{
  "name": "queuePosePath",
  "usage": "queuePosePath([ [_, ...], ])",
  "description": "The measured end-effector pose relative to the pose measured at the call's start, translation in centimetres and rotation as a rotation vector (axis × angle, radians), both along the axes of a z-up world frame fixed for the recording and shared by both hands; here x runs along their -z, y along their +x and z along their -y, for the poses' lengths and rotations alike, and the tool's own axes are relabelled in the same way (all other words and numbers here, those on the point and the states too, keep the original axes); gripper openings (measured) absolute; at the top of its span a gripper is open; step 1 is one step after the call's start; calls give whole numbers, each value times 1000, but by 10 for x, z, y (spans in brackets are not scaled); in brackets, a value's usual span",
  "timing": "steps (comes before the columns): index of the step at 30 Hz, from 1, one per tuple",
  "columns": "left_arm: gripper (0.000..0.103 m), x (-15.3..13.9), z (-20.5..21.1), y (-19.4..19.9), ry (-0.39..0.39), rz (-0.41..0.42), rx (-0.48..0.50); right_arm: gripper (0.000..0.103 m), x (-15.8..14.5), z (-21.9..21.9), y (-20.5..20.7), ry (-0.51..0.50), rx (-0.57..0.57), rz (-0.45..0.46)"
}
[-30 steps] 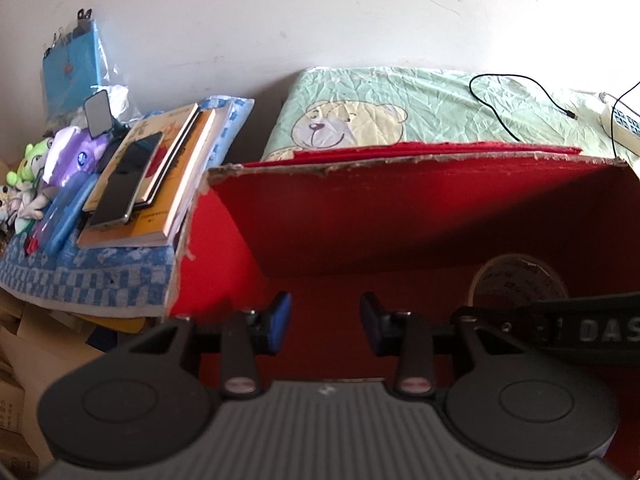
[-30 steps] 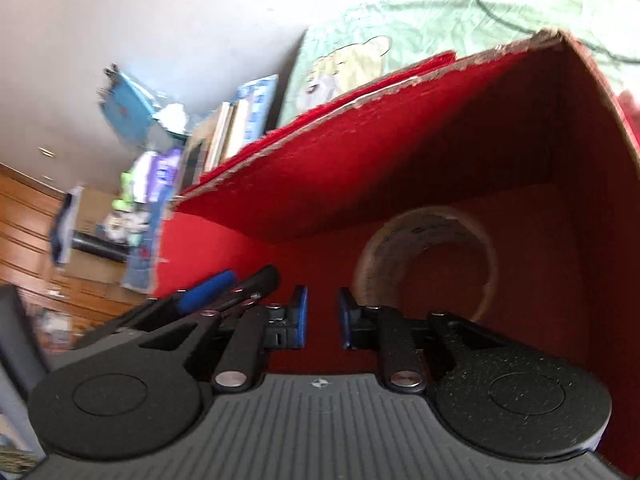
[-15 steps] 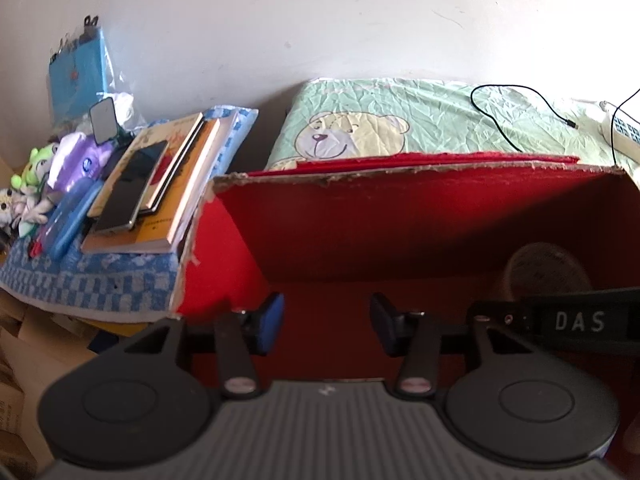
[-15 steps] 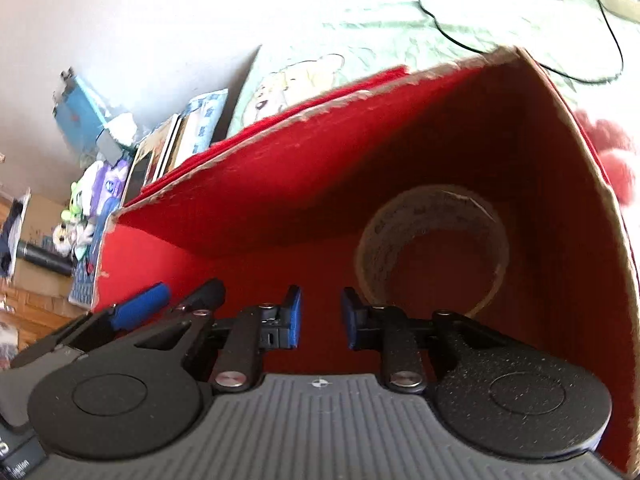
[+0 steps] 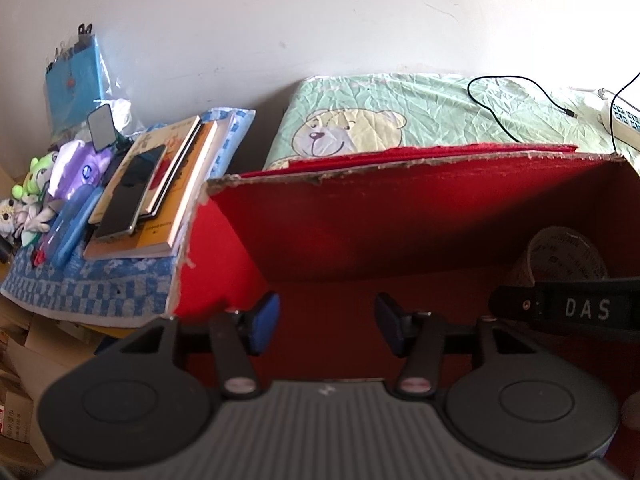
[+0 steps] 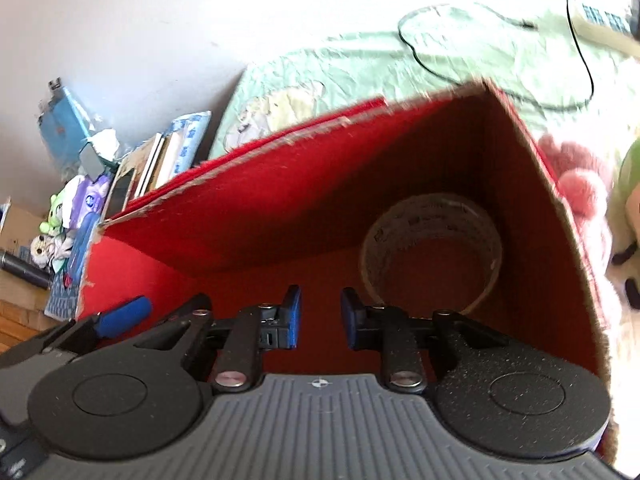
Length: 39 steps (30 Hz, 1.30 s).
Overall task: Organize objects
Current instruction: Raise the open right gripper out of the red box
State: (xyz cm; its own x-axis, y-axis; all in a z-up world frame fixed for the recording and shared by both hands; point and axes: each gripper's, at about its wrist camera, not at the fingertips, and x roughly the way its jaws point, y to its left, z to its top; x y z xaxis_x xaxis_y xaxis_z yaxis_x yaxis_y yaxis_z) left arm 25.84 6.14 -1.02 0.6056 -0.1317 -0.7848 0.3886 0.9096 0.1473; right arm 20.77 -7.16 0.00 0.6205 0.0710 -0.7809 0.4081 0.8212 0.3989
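A red cardboard box (image 5: 400,208) stands open-topped on the bed, and both grippers point down into it. A roll of clear tape (image 5: 564,252) lies on the box floor at the right. My left gripper (image 5: 326,322) hangs over the left half of the floor; its jaws are opening and hold nothing. The black body marked DAS (image 5: 580,308) is my right gripper. In the right wrist view the right gripper (image 6: 320,314) hovers just left of the tape roll (image 6: 430,210), its fingers a narrow gap apart with nothing between them. The box wall (image 6: 280,208) fills that view.
Left of the box lie a stack of books (image 5: 160,200) with a phone on top, on a blue checked cloth (image 5: 100,284), and plush toys (image 5: 36,176). Behind is a green bear pillow (image 5: 400,120) with a black cable (image 5: 512,108). A pink plush (image 6: 580,176) rests against the box's right side.
The left gripper's jaws have spread wider, with nothing in them. The right gripper has turned, so more of the bed shows above the box, and its gap has widened slightly.
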Motion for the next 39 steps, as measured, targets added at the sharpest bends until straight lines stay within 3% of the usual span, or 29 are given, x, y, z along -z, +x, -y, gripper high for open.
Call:
queuePosePath([
  [4, 60, -2, 2, -3, 29, 18, -5, 25, -17, -4, -14, -78, -31, 57],
  [10, 68, -23, -4, -23, 9, 46, -5, 26, -36, -7, -39, -155, -42, 133],
  [14, 73, -34, -9, -41, 5, 56, -5, 38, -45, -18, -51, -211, -35, 179],
  [18, 85, -46, -15, -60, -10, 66, -17, 44, -49, -31, -58, -252, -31, 216],
  [21, 90, -54, -19, -74, -5, 93, -24, 44, -50, -36, -69, -259, -32, 235],
  [29, 91, -65, -27, -108, -18, 100, -29, 45, -57, -36, -106, -248, -30, 288],
  [39, 91, -66, -23, -147, -20, 81, -9, 45, -54, -20, -144, -146, -32, 297],
])
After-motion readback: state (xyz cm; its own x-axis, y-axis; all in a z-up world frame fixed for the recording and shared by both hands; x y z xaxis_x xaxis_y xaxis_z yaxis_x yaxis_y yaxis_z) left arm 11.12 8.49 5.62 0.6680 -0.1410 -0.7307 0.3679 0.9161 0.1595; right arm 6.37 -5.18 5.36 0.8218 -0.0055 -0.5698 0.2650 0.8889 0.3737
